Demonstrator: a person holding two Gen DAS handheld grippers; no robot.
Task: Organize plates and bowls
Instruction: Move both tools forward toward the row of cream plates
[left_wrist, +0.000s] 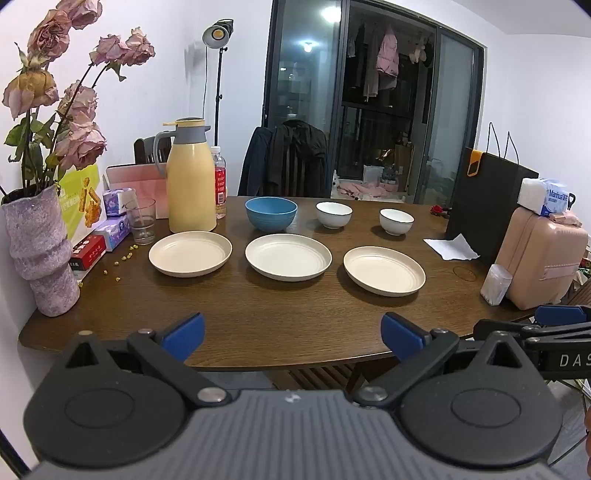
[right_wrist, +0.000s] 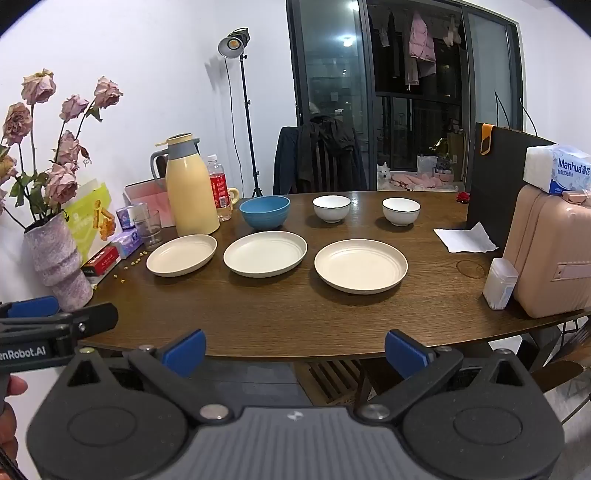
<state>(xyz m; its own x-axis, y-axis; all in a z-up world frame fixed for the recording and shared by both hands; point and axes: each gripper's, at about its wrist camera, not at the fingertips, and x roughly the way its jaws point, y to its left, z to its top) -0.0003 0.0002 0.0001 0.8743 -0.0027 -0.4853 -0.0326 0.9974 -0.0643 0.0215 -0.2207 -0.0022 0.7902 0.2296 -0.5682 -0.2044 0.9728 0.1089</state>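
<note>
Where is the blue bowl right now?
The blue bowl sits at the back of the table, left of the two white bowls, just right of the yellow jug and behind the middle plate.

A lived-in home dining room: a wooden bench (left_wrist: 258, 325) with a chair (left_wrist: 291, 162) draped in jackets, wilted roses in a vase (left_wrist: 40, 254), and laundry (left_wrist: 387, 55) hanging on the balcony.

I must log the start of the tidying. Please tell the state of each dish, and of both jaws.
Blue bowl: upright, empty.
Two white bowls: upright, empty, apart.
Three cream plates: flat, empty, unstacked.
Left gripper: jaws open, empty.
Right gripper: jaws open, empty.
</note>
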